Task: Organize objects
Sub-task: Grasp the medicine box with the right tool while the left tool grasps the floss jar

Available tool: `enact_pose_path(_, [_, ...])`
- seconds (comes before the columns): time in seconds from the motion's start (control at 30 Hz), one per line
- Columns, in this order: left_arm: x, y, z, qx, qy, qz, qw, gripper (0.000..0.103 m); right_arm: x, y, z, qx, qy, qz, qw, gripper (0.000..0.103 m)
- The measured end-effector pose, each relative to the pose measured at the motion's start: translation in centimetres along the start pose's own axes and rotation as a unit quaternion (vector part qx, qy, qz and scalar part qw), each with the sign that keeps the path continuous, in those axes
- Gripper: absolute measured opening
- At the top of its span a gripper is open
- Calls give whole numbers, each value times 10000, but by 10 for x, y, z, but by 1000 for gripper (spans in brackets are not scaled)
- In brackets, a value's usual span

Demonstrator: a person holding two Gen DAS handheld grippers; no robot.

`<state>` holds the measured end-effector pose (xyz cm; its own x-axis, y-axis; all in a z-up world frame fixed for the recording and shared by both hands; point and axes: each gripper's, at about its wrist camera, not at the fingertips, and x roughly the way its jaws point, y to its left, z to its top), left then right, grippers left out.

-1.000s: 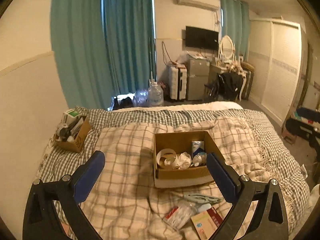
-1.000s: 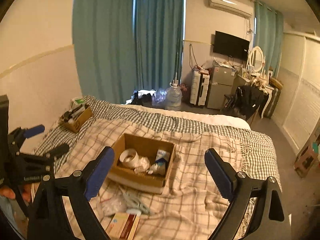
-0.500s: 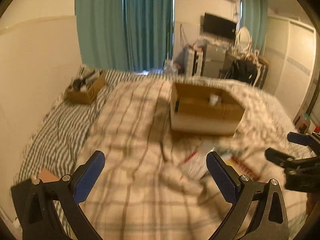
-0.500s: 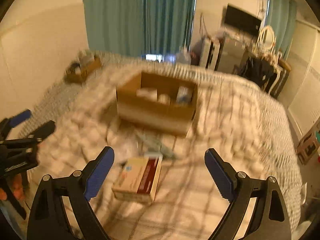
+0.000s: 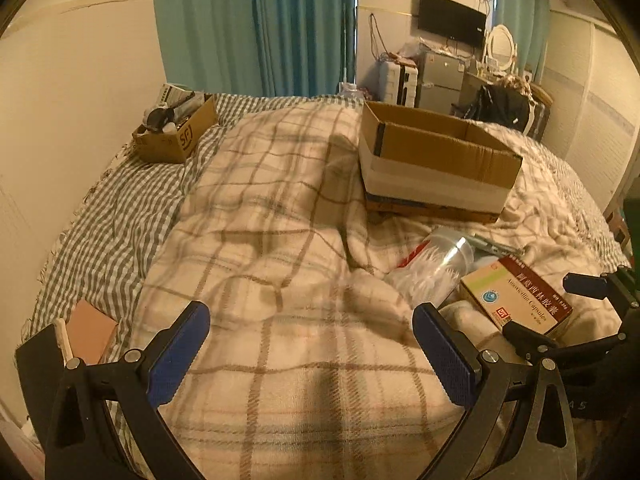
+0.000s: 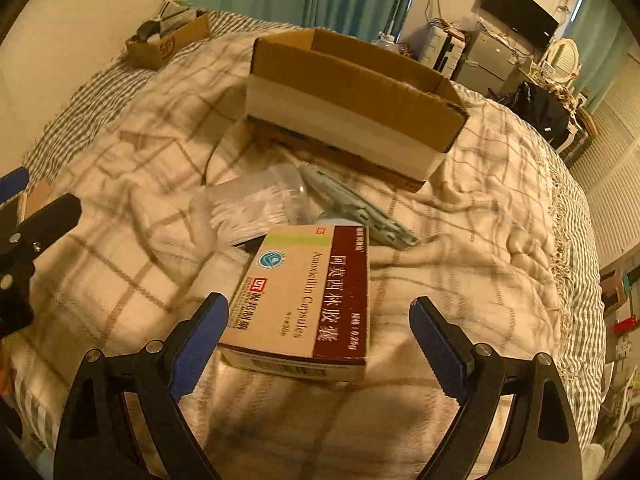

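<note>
A cream and dark-red medicine box (image 6: 304, 300) lies flat on the plaid blanket, its near end between the open jaws of my right gripper (image 6: 318, 330). The box also shows in the left wrist view (image 5: 516, 298). Behind it lie a clear plastic tub of cotton swabs (image 6: 256, 204) and a grey-blue tool (image 6: 356, 208). An open cardboard box (image 6: 352, 100) stands further back. My left gripper (image 5: 310, 346) is open and empty over bare blanket, to the left of the items.
A smaller cardboard box (image 5: 176, 128) full of items sits at the bed's far left by the wall. A pink pad (image 5: 90, 332) lies at the near left edge. Furniture and suitcases stand beyond the bed.
Both grippers have dropped from high above the bed to just over the blanket. The right one now has the medicine box between its open jaws.
</note>
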<state>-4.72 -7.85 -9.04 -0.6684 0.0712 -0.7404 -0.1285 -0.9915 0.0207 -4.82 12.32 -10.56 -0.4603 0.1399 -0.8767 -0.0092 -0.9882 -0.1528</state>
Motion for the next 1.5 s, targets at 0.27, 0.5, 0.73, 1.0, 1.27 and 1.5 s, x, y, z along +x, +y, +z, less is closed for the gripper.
enact_pose_path(0.27, [8, 3, -4, -90, 162, -149, 9997, 103, 23, 14, -2, -247, 377, -121, 9989, 92])
enact_pose_path(0.5, [12, -1, -2, -25, 258, -90, 9996, 103, -6, -2, 1, -53, -123, 155, 9998, 76])
enact_pose_path(0.73, [25, -21, 12, 142, 459, -243, 9986, 103, -56, -48, 21, 322, -894, 218, 9952, 76])
enact_pose_path(1.0, [59, -70, 36, 728, 593, -455, 9945, 103, -44, -98, 30, 758, -1022, 192, 9917, 76])
enact_pose_path(1.27, [116, -107, 42, 1170, 1065, -618, 9855, 103, -23, -126, 26, 1050, -968, 444, 9888, 76])
enact_pose_path(1.5, [148, -126, 31, 1486, 1592, -674, 9737, 96, -6, -137, 25, 1182, -851, 572, 9877, 76])
